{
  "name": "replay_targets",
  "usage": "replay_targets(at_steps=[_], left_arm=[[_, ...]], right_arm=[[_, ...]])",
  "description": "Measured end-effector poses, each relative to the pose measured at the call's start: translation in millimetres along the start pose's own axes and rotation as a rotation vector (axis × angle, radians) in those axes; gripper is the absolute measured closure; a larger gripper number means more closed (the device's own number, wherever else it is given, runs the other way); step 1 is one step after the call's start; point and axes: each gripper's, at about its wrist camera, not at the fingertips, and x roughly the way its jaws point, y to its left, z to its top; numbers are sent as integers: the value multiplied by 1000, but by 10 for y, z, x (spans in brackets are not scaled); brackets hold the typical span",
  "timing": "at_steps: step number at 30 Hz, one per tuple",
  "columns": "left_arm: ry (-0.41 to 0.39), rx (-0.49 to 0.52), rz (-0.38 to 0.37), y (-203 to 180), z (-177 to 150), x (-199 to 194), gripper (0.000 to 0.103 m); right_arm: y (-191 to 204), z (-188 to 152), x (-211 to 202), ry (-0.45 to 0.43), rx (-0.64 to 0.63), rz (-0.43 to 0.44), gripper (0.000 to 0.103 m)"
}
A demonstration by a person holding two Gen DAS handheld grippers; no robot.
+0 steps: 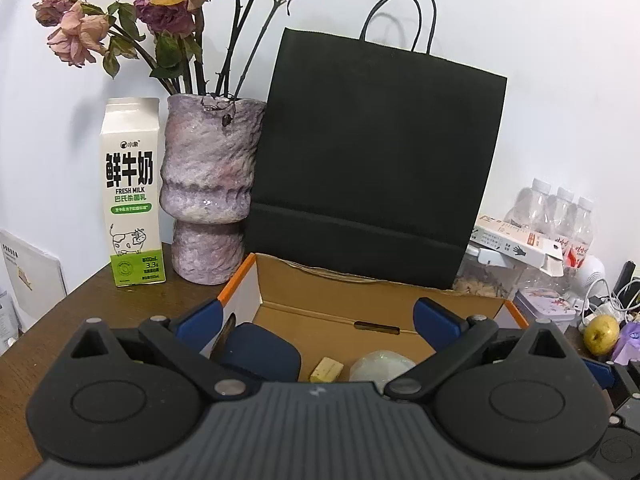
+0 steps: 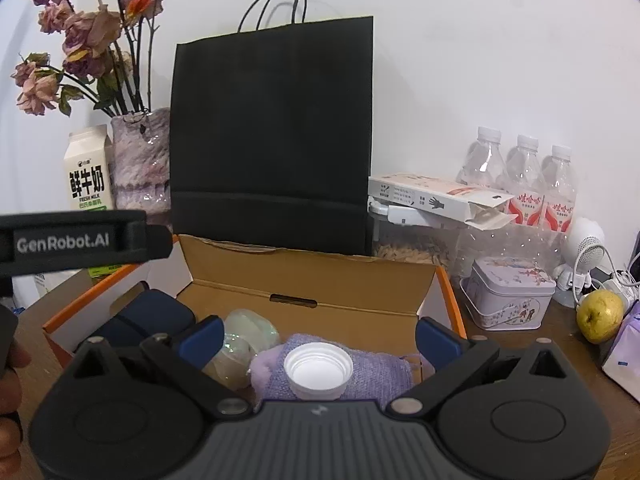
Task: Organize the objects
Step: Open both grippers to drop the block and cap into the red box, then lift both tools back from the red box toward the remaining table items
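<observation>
Both claw bodies eat up the bottom of their views, so a good chunk of the cardboard box point(image 1: 340, 312) floor is hidden. From the left wrist you only get a dark blue pouch point(image 1: 260, 350), a small yellowish block point(image 1: 327, 369) and the top of a pale translucent thing point(image 1: 382, 362), which is too cut off to identify. The right wrist shows what the left misses: a white bottle cap point(image 2: 318, 366) sitting open side up on a lilac knitted cloth point(image 2: 384, 372) inside the box, right between the jaws.

Left claw point(image 1: 324, 320) is spread wide with nothing in it, hovering over the box. Right claw point(image 2: 318, 334) is wide apart too, with its pads clear of the cap.

Brown wooden surface point(image 1: 80, 320) against a white wall. Black paper bag point(image 1: 372, 152) stands behind the box, milk carton point(image 1: 132, 192) and a purple vase point(image 1: 208, 188) of dried roses to the left. Right side is cluttered: water bottles point(image 2: 520, 176), floral tin point(image 2: 508, 300), a yellow-green pear point(image 2: 600, 316), tangled cables that are hard to make out.
</observation>
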Motion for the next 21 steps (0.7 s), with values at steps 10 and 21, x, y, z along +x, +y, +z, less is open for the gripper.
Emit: replay_targets(at_steps=[10,21], left_arm=[[-19,-8,-18,72,100,-295,0],[-71,2,-50,181,113,-760,0]], right_arm=[[-5,124,-291,-39,17,-2,0],[96,125,-835,-127,-25,30,0]])
